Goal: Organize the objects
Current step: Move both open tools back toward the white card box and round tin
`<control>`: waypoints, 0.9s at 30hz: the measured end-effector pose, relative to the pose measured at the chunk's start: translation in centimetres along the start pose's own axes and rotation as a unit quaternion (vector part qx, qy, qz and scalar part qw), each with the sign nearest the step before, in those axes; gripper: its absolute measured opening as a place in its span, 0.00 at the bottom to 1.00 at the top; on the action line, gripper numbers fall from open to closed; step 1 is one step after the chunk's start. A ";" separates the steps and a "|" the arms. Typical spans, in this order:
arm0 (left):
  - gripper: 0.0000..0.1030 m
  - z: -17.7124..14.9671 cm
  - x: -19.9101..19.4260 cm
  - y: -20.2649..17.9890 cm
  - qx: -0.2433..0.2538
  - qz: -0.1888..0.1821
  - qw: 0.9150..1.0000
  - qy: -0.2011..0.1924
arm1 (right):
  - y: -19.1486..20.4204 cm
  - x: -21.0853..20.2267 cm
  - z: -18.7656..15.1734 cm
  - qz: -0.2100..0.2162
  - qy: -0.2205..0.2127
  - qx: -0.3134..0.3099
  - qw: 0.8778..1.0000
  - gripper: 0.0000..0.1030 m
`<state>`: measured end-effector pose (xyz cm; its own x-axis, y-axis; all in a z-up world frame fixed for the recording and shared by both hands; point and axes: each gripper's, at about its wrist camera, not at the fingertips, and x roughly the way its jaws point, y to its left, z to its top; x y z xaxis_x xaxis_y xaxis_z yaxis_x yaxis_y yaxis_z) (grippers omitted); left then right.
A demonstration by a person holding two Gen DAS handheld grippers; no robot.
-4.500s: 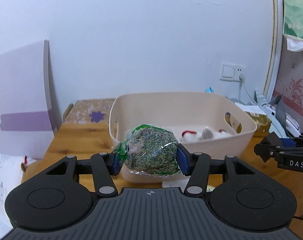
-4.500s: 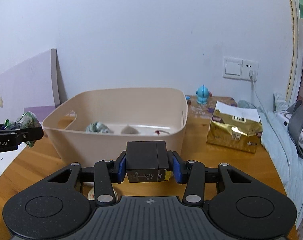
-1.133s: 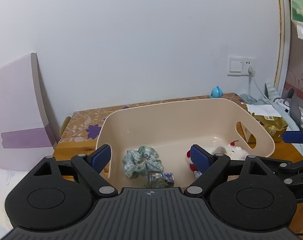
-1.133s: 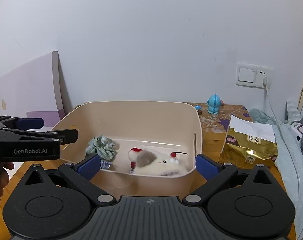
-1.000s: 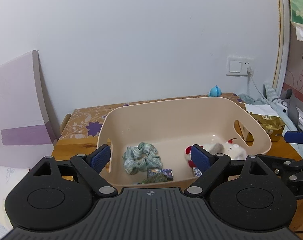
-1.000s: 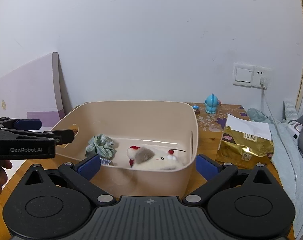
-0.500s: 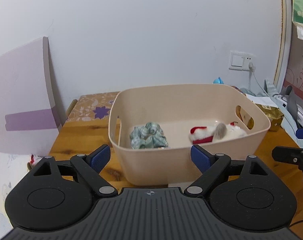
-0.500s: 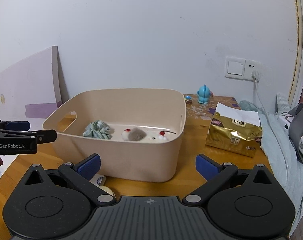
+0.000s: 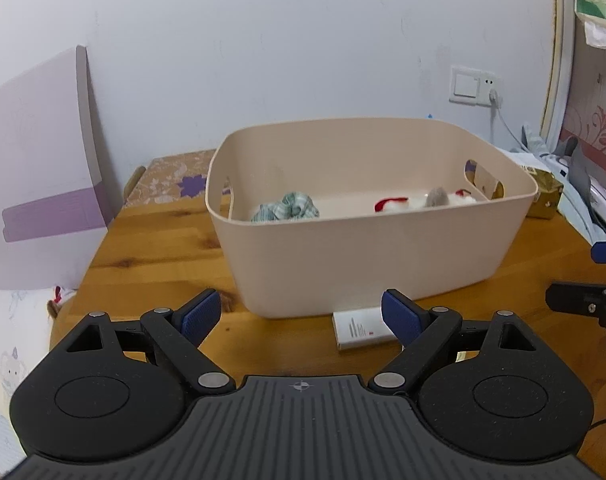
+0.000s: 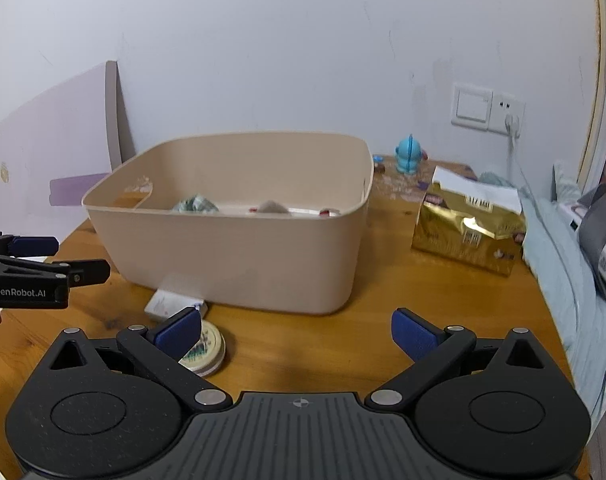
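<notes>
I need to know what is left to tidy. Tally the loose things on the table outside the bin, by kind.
White flat box: 1
Round tin: 1
Gold foil packet: 1
Blue figurine: 1
Total: 4, apart from some tiny bits beside the figurine, too small to tell.

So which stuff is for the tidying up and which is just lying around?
For the tidying: beige bin, white box and round tin on the table, scrunchie and plush toy in the bin.

Just lying about: gold packet, blue figurine, wall socket.
</notes>
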<state>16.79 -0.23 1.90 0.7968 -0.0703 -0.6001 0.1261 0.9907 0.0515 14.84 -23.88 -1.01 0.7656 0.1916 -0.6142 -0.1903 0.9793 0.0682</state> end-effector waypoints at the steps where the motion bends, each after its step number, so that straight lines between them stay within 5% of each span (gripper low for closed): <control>1: 0.86 -0.2 0.2 0.0 0.000 0.000 1.000 0.001 | 0.0 0.2 -0.3 0.000 0.003 -0.001 1.000 1.00; 27: 0.87 -4.3 3.7 1.6 -0.013 -0.006 0.998 0.056 | 2.3 4.0 -4.2 0.027 0.062 -0.020 0.998 1.00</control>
<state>17.43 1.61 -3.64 0.7242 -0.0706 -0.6860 0.1190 0.9926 0.0234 14.92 -21.11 -6.63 0.6724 0.2315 -0.7030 -0.2552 0.9641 0.0734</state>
